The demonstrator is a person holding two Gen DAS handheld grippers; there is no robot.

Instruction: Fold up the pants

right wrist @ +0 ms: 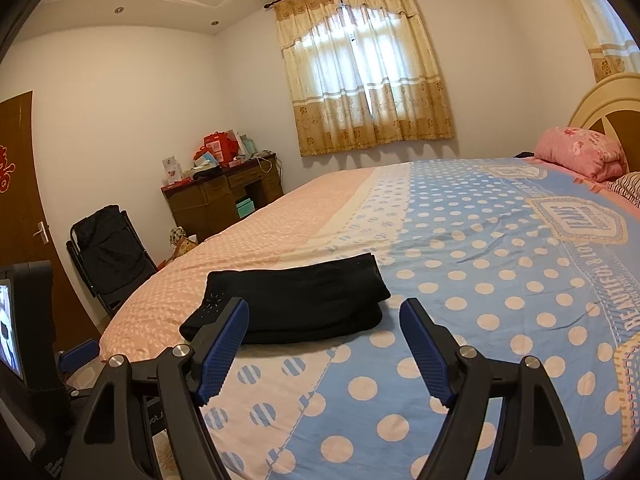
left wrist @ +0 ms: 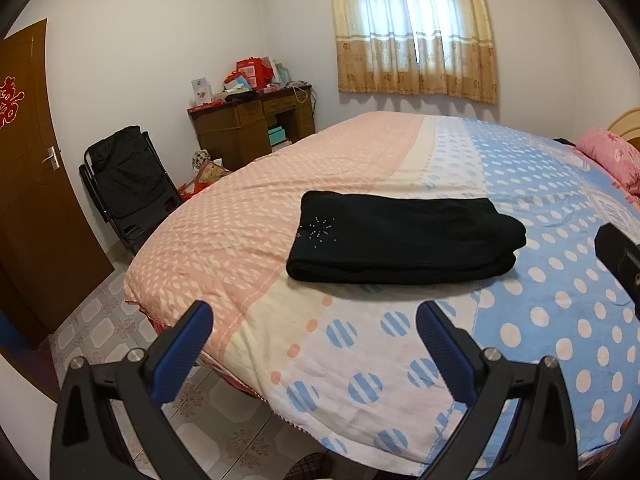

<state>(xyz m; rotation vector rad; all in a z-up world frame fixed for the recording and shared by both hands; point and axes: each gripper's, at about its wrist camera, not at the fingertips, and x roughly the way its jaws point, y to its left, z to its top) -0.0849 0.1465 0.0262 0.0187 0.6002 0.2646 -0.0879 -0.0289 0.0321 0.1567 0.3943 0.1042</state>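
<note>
- Already the black pants (left wrist: 404, 236) lie as a compact folded bundle on the bed (left wrist: 540, 320), across the seam where the pink and blue parts of the cover meet, near the front edge.
- Left gripper (left wrist: 314, 328) hangs above the bed edge with its jaws spread wide and nothing between them; it is apart from the pants.
- Right gripper (right wrist: 324, 326) is likewise wide open and empty, with the bundle just beyond its fingertips.
- Judging by the neat stack, the folding looks finished or nearly so.
- Risk: a blue pad (right wrist: 224, 332) brushing the near fold could drag the top layer and spring the bundle open, since soft knit slides easily on itself.
- Risk: the right end looks thicker and rounder, so that layer may slump or unroll unaided.
- Risk: any push toward the near edge could tip the pants to the floor.
</note>
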